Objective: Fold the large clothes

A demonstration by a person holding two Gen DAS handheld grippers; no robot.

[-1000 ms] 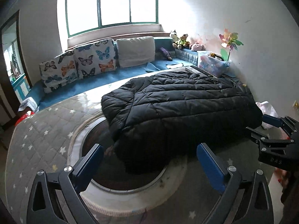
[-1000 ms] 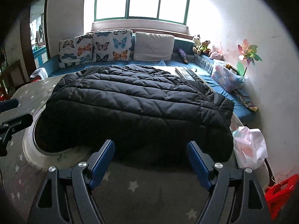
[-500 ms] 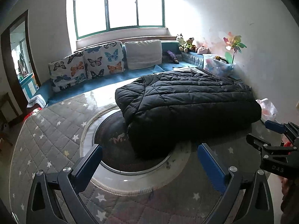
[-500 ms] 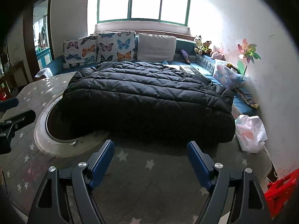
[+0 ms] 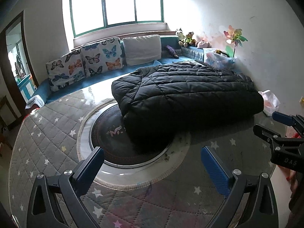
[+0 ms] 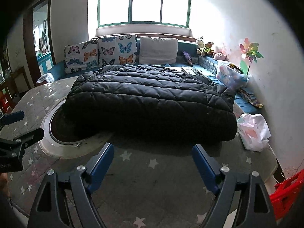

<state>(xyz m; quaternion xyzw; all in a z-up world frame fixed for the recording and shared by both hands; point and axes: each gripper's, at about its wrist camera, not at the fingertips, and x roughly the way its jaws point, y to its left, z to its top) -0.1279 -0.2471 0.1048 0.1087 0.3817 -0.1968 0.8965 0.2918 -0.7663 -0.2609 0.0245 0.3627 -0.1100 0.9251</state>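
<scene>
One black padded jacket [image 5: 186,96] is seen lying folded into a thick, roughly rectangular bundle on the round tabletop [image 5: 47,133], which is covered by a grey quilted cloth with stars. The bundle rests partly over the dark round inset [image 5: 110,142] at the middle of the tabletop and reaches toward the far edge. No sleeve or hood is seen hanging loose, so the fold is judged to be finished or very nearly so; at most a last tidying of the near edge may be left. No second garment waiting to be folded can be made out.

The left gripper [image 5: 152,163] is held spread wide, with nothing between its fingers, short of the jacket's near edge. The right gripper [image 6: 152,160] is likewise spread and empty, its jaws opening a little further at this moment, just in front of the bundle without touching it.

As for counts: one jacket and two grippers are seen. Behind the tabletop, on a blue bench seat, two butterfly cushions [image 6: 100,54] and one plain pale cushion [image 6: 158,50] are lined up under the window. Some three or four soft toys [image 6: 206,47] sit in the corner, too small to count surely. One paper pinwheel [image 6: 249,52], one clear storage box [image 6: 230,75] and one white plastic bag [image 6: 253,131] are found along the right wall.
</scene>
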